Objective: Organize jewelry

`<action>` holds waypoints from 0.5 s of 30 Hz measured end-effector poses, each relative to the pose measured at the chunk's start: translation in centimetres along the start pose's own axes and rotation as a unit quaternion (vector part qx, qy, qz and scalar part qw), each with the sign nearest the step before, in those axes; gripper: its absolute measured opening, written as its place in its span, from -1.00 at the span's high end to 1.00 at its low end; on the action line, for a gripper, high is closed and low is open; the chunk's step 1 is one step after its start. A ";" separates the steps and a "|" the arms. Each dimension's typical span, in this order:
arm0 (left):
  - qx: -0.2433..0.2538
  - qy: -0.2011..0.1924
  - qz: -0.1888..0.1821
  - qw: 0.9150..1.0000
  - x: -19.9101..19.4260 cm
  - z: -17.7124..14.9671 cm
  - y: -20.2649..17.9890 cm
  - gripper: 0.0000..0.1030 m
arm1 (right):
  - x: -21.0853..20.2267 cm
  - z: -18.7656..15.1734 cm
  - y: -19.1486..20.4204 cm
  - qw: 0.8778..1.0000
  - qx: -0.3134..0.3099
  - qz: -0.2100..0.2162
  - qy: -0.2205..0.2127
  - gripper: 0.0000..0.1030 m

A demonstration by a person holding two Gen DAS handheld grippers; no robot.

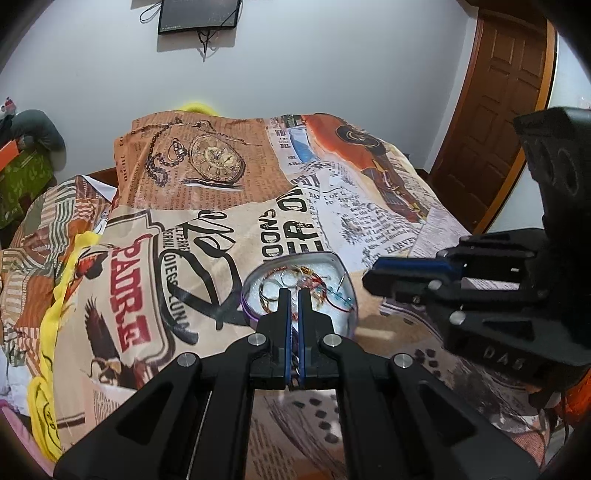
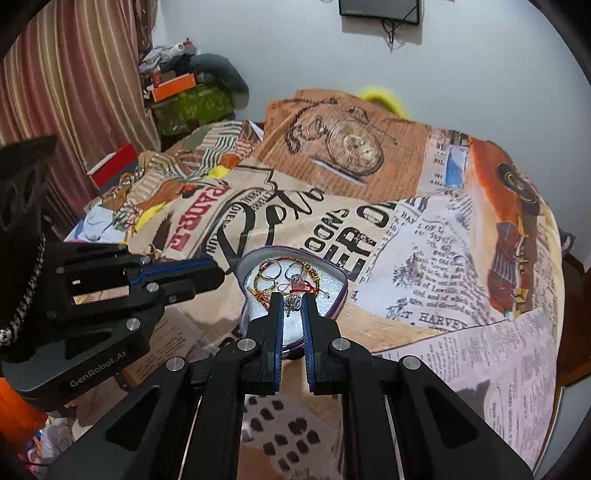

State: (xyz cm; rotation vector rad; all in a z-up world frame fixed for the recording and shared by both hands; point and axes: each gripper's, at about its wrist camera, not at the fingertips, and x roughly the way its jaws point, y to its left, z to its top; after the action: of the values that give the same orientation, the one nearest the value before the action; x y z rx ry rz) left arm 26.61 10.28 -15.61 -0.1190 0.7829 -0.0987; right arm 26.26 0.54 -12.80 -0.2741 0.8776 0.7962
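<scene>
Bedspread (image 1: pixel 229 206) with newspaper and pocket-watch print covers the bed and fills most of both views. White wall behind it, brown door (image 1: pixel 495 122) at the right in my left view, striped curtain (image 2: pixel 62 92) at the left in my right view, dark panel (image 1: pixel 199 14) mounted high on the wall. Clutter pile with an orange box (image 2: pixel 173 86) sits in the corner past the bed.

Tin (image 2: pixel 341 295), heart-shaped with a purple rim and white lining, sits on the bedspread in front of both claws. Jewelry (image 2: pixel 291 278) lies in a tangle inside it: gold rings, red thread, a pink piece, small silver bits.

Left claw (image 1: pixel 294 295) is over the near edge of the tin, fingers pressed together. A thin chain-like strand shows in the slit between the blue pads lower down; can't tell if it's really pinched.

Right claw (image 2: pixel 294 299) is also over the near side of the tin, tips nearly together with only a narrow gap. A small silver piece (image 2: pixel 291 304) sits right in that gap at the tips; can't tell whether the pads grip it or it lies below them in the tin.

Each claw shows side-on in the other's view, just beside the tin.
</scene>
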 end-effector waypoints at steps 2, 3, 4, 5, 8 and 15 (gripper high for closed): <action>0.002 0.002 0.002 1.000 0.6 0.3 0.2 0.98 | 0.8 0.1 -0.2 1.000 0.000 0.003 0.008 0.83; 0.002 0.003 0.003 1.000 1.0 0.4 0.3 0.98 | 1.1 0.1 -0.3 1.000 0.000 0.004 0.011 0.83; 0.002 0.004 0.003 1.000 1.3 0.5 0.5 0.98 | 1.3 0.2 -0.3 1.000 0.000 0.005 0.013 0.83; 0.001 0.007 0.003 1.000 1.5 0.5 0.6 0.98 | 1.6 0.2 -0.4 1.000 -0.001 0.006 0.016 0.83; -0.001 0.018 -0.005 1.000 2.0 0.2 1.1 0.98 | 2.4 0.2 -0.3 1.000 -0.005 0.006 0.025 0.83; 0.002 0.069 -0.016 0.997 2.6 -2.5 1.4 0.60 | 3.4 -0.1 -0.6 0.999 -0.006 0.008 0.036 0.83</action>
State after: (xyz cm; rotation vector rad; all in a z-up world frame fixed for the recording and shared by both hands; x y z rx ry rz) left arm 26.78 11.14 -19.38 -0.1225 0.9194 -0.1404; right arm 27.90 1.83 -15.50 -0.3076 0.9447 0.8113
